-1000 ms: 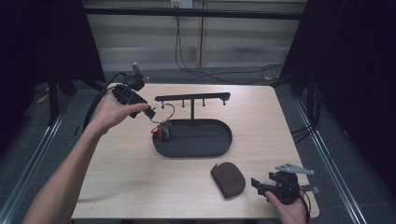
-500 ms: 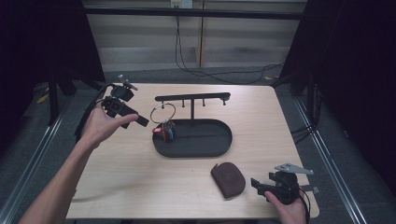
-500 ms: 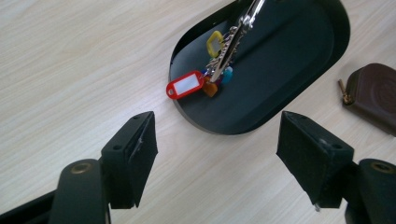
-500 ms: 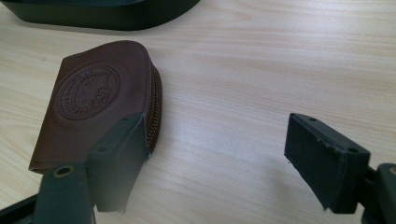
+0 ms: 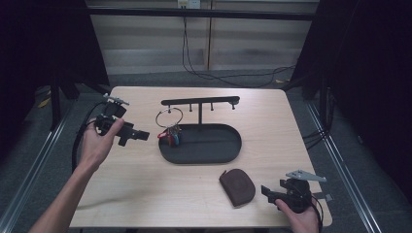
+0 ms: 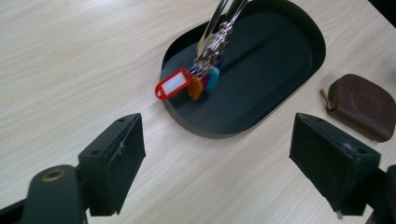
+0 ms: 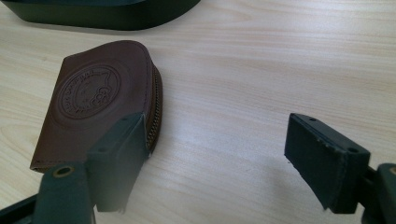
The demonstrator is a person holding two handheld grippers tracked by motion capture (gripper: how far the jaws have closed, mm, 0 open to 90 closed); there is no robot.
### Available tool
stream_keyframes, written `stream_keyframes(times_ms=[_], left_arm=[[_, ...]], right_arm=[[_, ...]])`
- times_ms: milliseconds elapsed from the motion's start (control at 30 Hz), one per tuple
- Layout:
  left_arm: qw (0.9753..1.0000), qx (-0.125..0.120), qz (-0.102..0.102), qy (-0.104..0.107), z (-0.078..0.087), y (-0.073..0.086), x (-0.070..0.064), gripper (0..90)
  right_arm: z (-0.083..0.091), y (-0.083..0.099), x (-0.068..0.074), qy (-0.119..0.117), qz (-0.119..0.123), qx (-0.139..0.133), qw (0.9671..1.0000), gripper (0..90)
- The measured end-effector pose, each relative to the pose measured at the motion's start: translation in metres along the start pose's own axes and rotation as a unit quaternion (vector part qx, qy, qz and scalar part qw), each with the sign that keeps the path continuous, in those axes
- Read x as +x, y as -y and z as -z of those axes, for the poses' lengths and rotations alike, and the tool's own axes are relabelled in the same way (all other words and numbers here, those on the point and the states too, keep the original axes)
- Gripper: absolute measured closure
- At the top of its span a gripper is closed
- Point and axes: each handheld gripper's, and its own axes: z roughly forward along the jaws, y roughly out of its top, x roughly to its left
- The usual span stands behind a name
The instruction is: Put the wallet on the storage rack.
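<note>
At the near right corner of the table, the right gripper rests low in the person's hand, its jaws spread wide apart and empty. Just beside its left jaw lies a brown leather pouch, flat on the wood, with a round embossed stamp on its face and a zipper running along its curved edge. The pouch sits near the front edge of the table, apart from the tray behind it, with bare wood open to its right.

Farther in, toward the left side, the left gripper is held above the tabletop, jaws likewise standing wide apart with nothing between them. It points at the bunch of keys, which lies just ahead of it and apart from both jaws. The bunch carries a red tag with a white label window, an orange tag and a teal one, all fanned together on a large wire ring. The tags hang over the left rim of the black oval tray, the red one reaching out past the rim above the wood. The ring rises up toward the black rail that stands on a post from the tray's back edge; whether it touches a peg there I cannot tell.

Left of the tray the wood is open up to the table's edge, and beyond the rail a bare strip runs to the far edge.
</note>
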Motion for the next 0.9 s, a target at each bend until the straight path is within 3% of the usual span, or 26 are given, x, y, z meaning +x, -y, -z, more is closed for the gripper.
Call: stream_keyframes(times_ms=[67,133,200,333,500,633,733,900], left_arm=[[0.9999,-0.006,0.002,-0.013,-0.002,0.008,0.0,17.4],[0.9999,-0.005,0.004,-0.011,-0.004,0.015,0.0,17.5],[0.9997,-0.014,-0.007,-0.021,-0.004,0.023,-0.001,17.5],[0.9992,-0.026,-0.022,-0.021,-0.002,0.038,0.002,17.4],[0.9989,-0.032,-0.026,-0.021,0.001,0.057,0.004,17.4],[0.9989,-0.042,-0.016,-0.011,0.003,0.074,0.006,17.8],[0.9981,-0.059,0.002,-0.016,0.007,0.086,0.008,18.7],[0.9962,-0.084,0.009,-0.021,0.009,0.108,0.005,18.8]], right_arm=[[0.0,0.0,0.0,-0.001,0.002,0.001,1.0,20.9],[0.001,0.0,0.0,-0.001,0.001,0.001,1.0,20.9],[0.001,0.0,0.0,-0.002,0.002,0.0,1.0,20.9],[0.0,0.0,0.0,0.002,0.0,-0.001,1.0,20.9],[0.0,0.0,0.0,0.002,0.001,0.0,1.0,20.9],[0.0,0.0,0.0,0.002,0.0,0.0,1.0,20.9],[0.0,0.0,0.0,0.004,-0.001,0.001,1.0,20.9],[-0.001,0.0,0.0,0.002,-0.001,0.003,1.0,21.2]])
